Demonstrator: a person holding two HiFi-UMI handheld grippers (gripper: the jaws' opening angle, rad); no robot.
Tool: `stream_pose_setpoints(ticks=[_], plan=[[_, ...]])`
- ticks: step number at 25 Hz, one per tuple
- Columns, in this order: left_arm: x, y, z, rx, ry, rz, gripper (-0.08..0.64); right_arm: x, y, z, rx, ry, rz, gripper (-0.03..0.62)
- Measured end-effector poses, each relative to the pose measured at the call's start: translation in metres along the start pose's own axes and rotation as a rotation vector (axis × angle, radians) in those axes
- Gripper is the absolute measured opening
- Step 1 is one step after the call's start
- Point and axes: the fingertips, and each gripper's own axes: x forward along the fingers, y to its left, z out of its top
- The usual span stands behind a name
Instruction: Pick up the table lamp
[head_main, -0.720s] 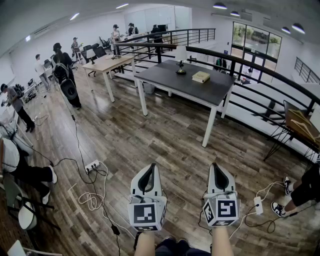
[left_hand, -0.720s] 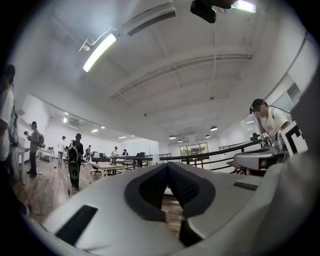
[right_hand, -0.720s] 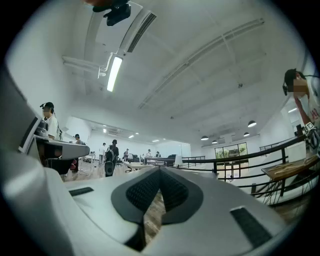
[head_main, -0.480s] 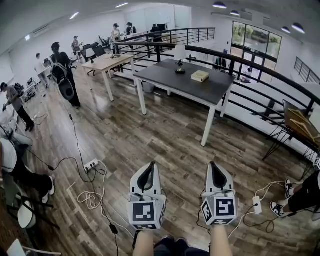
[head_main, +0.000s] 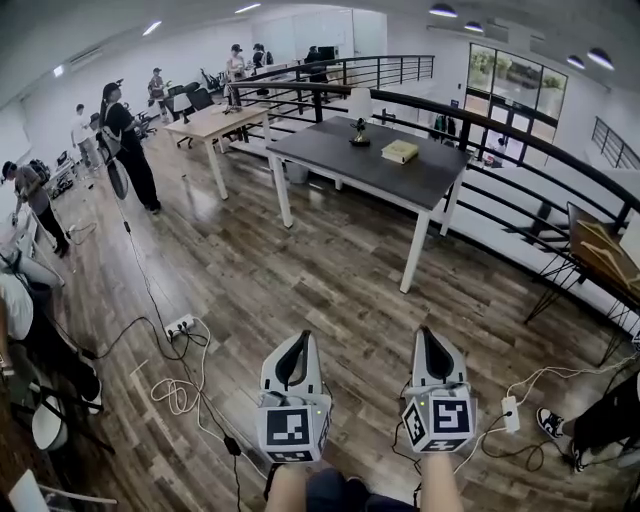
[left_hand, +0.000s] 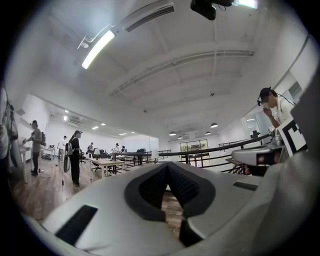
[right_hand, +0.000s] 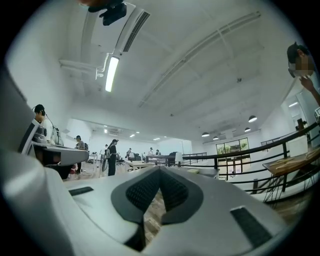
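lamp: the table lamp (head_main: 360, 118) stands upright near the far edge of the dark tabletop (head_main: 345, 160), way across the room, with nothing touching it
book: a yellowish book (head_main: 400, 151) lies flat on the same tabletop, just to the right of the lamp
what changed: honestly not much. Lamp and book sit in the same spots as a moment ago, and both tools are about where they were. The person in black (head_main: 122, 140) over on the left has shifted, and the shoes at the right edge have slid further out of view
left tool (head_main: 297, 342): pressed together with nothing in it; in the left gripper view (left_hand: 167, 167) the dark pads meet at the tip
right tool (head_main: 431, 335): also pressed together and empty (right_hand: 160, 172)
arms: both tools held level, side by side, low in front of the person, above the wood floor (head_main: 300, 270), pointing toward the tabletop but well apart from it
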Motion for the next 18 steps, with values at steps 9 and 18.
stream_pose_setpoints(ticks=[9,18], plan=[[0.028,0.009,-0.007,-0.002,0.01,-0.003,0.02,0.028,-0.005,-0.014,0.003,0.021,0.01,-0.007],[0.105,0.051,-0.027,-0.029,0.016,-0.012,0.02,0.108,-0.007,-0.029,-0.008,0.035,-0.01,-0.007]])
